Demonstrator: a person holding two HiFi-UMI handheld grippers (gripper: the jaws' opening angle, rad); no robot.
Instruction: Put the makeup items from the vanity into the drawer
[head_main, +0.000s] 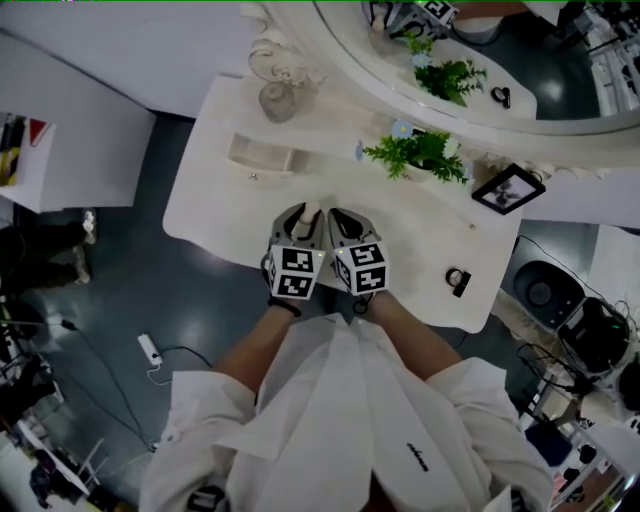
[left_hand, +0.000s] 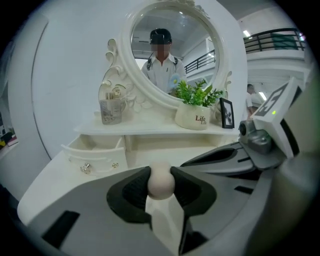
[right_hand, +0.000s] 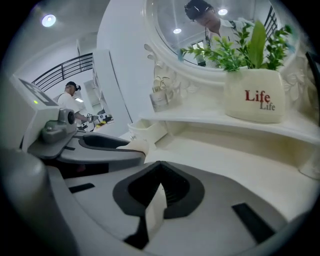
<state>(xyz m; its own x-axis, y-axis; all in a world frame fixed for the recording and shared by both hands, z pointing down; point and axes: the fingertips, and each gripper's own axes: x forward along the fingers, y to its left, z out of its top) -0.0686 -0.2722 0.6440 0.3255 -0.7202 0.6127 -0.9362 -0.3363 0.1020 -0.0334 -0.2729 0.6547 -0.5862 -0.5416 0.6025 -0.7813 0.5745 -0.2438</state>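
In the left gripper view my left gripper is shut on a round beige makeup sponge, whose tip shows between the dark pads. The head view shows the left gripper over the middle of the white vanity top. My right gripper is close beside it on the right. In its own view the right gripper is shut with nothing between its jaws, and the sponge shows at its left. A small drawer stands pulled open at the back left, and nothing shows inside it.
A glass cup stands on the shelf above the drawer. A potted plant marked "Life" and a black picture frame sit to the right below the oval mirror. A small black item lies near the vanity's front right edge.
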